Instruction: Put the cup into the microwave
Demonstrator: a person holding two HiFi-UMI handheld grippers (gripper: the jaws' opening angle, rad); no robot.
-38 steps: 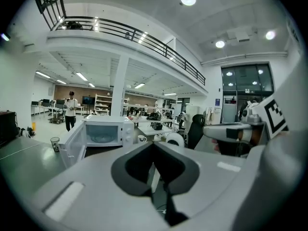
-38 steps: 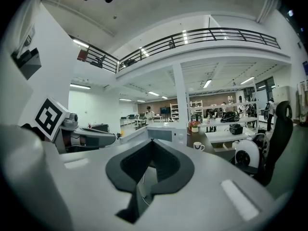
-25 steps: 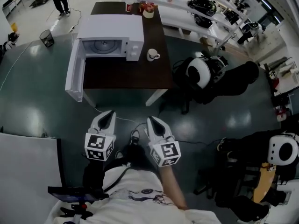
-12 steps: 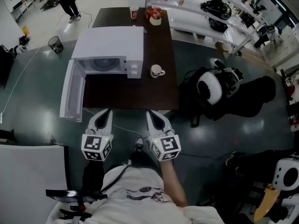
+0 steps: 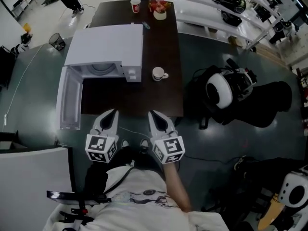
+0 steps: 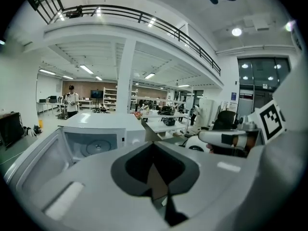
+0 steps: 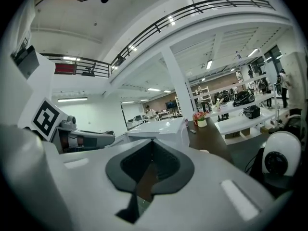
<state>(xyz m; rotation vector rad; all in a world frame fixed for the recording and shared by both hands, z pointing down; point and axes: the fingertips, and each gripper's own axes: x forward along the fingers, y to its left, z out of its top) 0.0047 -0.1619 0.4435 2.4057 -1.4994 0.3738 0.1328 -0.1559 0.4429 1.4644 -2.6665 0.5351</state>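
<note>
dark surface (image 5: 159, 97) in a big open workshop, with a white microwave (image 5: 108, 44) on it, its door (image 5: 69, 100) swung wide open to the left. the white cup (image 5: 158, 73) stands on the surface just right of the microwave, untouched. compared with a second ago, the person has stepped closer: the surface's near edge, then well ahead, now sits right at the tips of both tools. the left tool (image 5: 111, 114) and right tool (image 5: 154, 115) are side by side, each with jaws closed together and nothing between them. the approach looks nearly done; the cup is coming within reach, the grasp not yet begun.
</note>
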